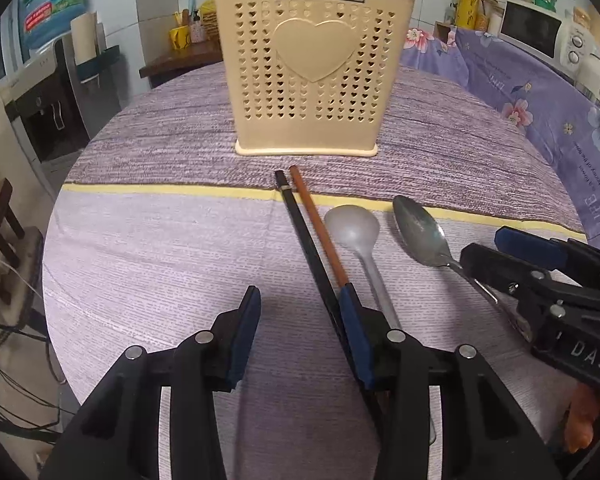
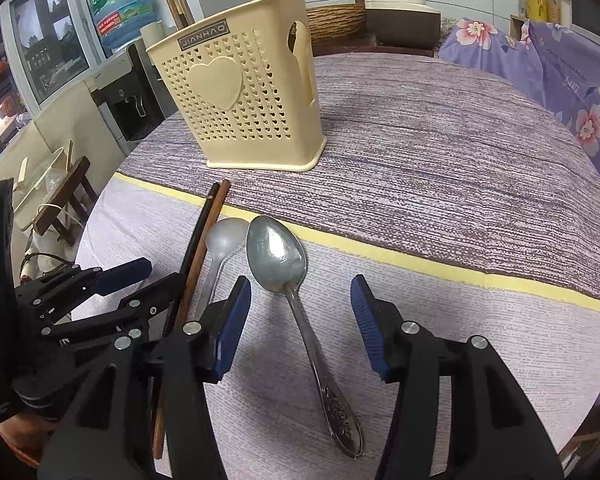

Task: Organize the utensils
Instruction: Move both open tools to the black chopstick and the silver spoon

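A cream perforated utensil holder (image 1: 306, 76) with a heart stands on the table; it also shows in the right wrist view (image 2: 240, 100) and holds chopsticks and a spoon. On the cloth lie a black chopstick (image 1: 304, 236), a brown chopstick (image 1: 318, 226), a translucent plastic spoon (image 1: 354, 232) and a metal spoon (image 1: 422, 232). My left gripper (image 1: 300, 300) is open, its right finger beside the chopsticks. My right gripper (image 2: 300, 300) is open, its fingers on either side of the metal spoon's (image 2: 278, 256) handle, not touching it.
The round table (image 1: 160, 248) has a purple striped cloth with a yellow band. A water dispenser (image 1: 56, 92) stands at the left, a floral-covered surface (image 1: 540, 96) with a microwave (image 1: 536, 32) at the right. A wooden stool (image 2: 64, 192) is off the table's left edge.
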`<act>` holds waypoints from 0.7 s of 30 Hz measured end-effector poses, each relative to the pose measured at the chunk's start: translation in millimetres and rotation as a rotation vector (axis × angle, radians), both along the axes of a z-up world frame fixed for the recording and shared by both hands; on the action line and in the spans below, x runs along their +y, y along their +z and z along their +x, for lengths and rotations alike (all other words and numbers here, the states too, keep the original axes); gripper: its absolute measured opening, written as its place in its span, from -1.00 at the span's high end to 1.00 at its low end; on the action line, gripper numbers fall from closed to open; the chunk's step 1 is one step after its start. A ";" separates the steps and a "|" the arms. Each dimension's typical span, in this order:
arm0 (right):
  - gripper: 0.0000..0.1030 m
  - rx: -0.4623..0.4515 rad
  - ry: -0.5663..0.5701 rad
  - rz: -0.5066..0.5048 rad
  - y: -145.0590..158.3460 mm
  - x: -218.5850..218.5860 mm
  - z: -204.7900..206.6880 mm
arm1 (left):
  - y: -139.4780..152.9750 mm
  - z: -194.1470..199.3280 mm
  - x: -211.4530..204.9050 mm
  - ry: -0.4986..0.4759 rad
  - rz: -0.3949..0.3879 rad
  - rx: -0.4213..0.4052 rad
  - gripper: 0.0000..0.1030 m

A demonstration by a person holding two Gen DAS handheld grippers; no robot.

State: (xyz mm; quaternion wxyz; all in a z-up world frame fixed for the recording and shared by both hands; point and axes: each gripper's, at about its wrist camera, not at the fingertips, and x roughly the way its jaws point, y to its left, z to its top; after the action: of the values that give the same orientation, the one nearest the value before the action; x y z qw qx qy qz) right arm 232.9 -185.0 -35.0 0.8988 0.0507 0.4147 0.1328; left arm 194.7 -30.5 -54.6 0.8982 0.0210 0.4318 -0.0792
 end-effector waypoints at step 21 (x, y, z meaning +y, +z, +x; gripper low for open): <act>-0.04 0.059 0.209 -0.106 -14.3 25.1 32.2 | 3.1 38.2 38.4 0.058 -0.102 0.040 0.24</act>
State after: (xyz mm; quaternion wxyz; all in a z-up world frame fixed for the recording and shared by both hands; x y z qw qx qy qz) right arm 265.1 -159.9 -49.4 0.8689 -0.0366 0.4505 0.2019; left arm 233.0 7.9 -51.4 0.8912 -0.0390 0.4455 -0.0757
